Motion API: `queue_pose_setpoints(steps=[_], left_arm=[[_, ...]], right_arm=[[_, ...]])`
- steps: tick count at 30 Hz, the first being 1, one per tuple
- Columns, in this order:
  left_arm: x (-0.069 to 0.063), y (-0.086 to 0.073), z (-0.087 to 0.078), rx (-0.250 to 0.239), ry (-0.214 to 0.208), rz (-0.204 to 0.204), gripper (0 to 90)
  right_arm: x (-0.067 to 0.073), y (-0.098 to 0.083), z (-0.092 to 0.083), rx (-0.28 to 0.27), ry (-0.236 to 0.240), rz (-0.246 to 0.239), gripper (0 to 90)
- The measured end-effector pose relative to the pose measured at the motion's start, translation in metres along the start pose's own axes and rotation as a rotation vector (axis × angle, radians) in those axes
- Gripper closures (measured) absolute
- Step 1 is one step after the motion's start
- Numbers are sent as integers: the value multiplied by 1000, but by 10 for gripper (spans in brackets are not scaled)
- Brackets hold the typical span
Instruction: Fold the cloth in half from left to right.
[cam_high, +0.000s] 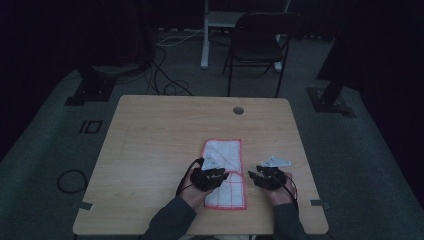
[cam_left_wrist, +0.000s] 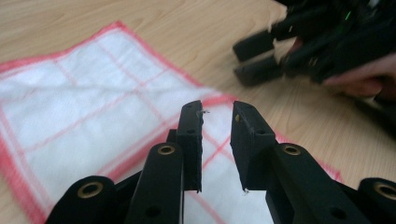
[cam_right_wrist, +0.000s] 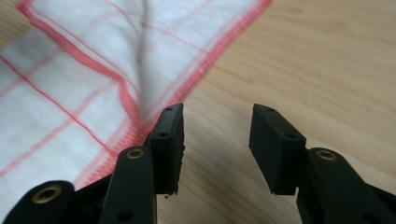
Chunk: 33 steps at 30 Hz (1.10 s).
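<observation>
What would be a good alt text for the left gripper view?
The left gripper hovers with its black fingers slightly apart over a white cloth with red edging on a wooden table. The right gripper rests beyond the cloth.

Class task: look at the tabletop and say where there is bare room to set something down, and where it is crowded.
Free: the table left of the cloth, and the far strip between the cloth and the round hole. Crowded: the near edge, where the left gripper sits over the cloth and the right gripper just beside it, both open.
</observation>
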<state>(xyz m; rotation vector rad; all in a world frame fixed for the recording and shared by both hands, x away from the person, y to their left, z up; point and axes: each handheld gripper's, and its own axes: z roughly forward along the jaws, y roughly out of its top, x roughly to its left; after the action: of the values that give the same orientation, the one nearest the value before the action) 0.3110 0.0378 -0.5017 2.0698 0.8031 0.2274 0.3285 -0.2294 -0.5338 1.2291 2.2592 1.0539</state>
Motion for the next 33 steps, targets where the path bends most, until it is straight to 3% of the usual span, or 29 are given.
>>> queue_pose_setpoints(steps=[10,16,20,24,28,33], left_arm=[[14,-32,-18,28,46,-34,771],[14,-45,-18,55,44,-30,834],[12,-49,-18,64,40,-21,870],[13,-55,-18,73,35,-24,900],[16,-59,-19,78,33,-24,900],[16,-62,-19,88,37,-34,900]], right_arm=[[28,21,3,-56,63,-90,565],[46,34,11,-70,107,-116,716],[60,41,20,-67,133,-157,753],[71,49,30,-49,144,-196,739],[78,55,42,-37,161,-224,666],[93,61,57,-13,165,-311,595]])
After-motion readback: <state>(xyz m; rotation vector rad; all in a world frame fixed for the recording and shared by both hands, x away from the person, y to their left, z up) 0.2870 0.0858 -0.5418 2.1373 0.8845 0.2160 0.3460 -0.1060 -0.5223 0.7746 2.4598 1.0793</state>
